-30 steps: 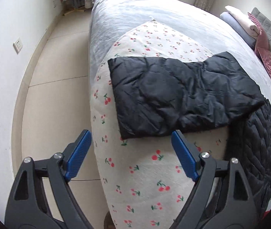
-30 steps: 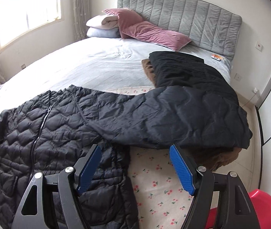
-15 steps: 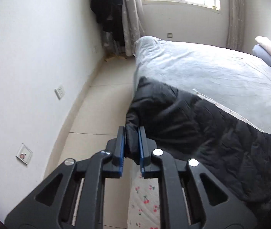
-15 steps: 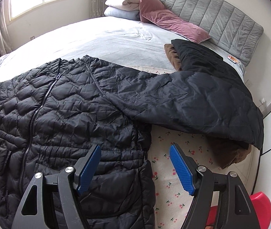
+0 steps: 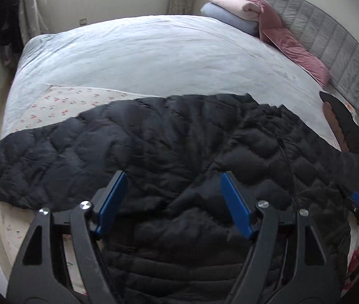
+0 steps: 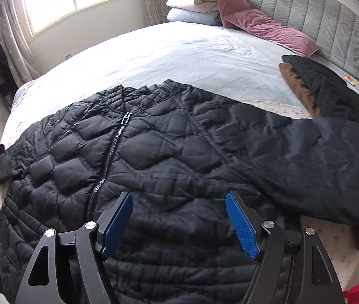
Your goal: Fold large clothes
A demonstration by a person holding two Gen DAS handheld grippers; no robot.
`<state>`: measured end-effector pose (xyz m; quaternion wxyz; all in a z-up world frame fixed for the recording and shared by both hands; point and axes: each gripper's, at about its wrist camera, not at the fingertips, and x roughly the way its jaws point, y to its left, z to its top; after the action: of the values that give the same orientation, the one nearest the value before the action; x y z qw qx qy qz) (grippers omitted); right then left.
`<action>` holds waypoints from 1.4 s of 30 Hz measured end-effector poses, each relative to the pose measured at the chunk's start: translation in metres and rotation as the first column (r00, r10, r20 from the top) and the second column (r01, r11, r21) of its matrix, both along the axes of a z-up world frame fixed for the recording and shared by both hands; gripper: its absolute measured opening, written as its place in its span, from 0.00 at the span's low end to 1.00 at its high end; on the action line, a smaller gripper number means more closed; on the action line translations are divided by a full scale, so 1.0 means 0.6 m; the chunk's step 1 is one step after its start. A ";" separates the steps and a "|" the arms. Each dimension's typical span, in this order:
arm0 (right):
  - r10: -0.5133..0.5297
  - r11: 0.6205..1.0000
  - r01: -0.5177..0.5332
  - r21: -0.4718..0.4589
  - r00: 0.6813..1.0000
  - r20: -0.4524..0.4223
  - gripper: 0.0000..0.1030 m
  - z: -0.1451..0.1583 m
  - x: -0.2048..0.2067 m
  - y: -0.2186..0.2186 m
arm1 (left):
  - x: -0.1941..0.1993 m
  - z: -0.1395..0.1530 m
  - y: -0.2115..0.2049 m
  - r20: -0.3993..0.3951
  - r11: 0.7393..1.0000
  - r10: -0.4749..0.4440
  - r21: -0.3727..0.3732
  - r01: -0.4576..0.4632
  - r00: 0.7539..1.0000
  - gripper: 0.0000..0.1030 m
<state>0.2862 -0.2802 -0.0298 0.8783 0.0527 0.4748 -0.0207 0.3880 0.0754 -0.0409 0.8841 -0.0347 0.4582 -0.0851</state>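
Garment: I saw the black quilted puffer jacket (image 6: 154,157) lying flat, front up and zipped, across the near part of the grey-sheeted bed (image 6: 179,58), over a cherry-print white cloth (image 5: 60,101).
Progress: I judged the fold barely begun. Both sleeves lay out sideways, one toward the bed's left edge (image 5: 40,159), the other over toward the dark folded pile near the grey padded headboard (image 6: 331,93); no fold showed in the body.
Left to do: by my reading, sleeves in, then the body folded over.
Left gripper (image 5: 174,202): I had it above the jacket's lower body, pointing up the bed; its blue pads (image 5: 112,200) stood wide apart with nothing between them.
Right gripper (image 6: 179,225): likewise spread wide and empty, poised above the hem area to the right of the zip (image 6: 108,162), aimed toward the collar.
Contact: I could not tell whether either tool touched the fabric.
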 end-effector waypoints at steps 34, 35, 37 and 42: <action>-0.026 0.993 0.017 -0.115 0.997 -0.079 0.90 -0.088 -0.285 -0.012 | -0.313 -0.116 -0.063 -0.028 0.963 -0.237 0.124 0.239 0.971 0.96; -0.019 0.994 0.010 -0.112 0.997 -0.080 0.90 -0.078 -0.300 -0.011 | -0.326 -0.110 -0.061 -0.032 0.964 -0.237 0.114 0.239 0.971 0.96; 0.013 0.996 -0.021 -0.092 0.996 -0.083 0.90 -0.065 -0.338 -0.001 | -0.352 -0.103 -0.057 -0.045 0.962 -0.256 0.088 0.259 0.966 0.96; 0.047 0.995 -0.058 -0.085 0.991 -0.128 0.91 -0.079 -0.420 -0.006 | -0.411 -0.121 -0.076 -0.150 0.917 -0.338 0.172 0.361 0.929 0.97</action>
<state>0.0343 -0.2838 -0.0774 0.8482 -0.0002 0.5293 -0.0220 0.1414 0.0298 -0.1137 0.8254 0.1303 0.5140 -0.1939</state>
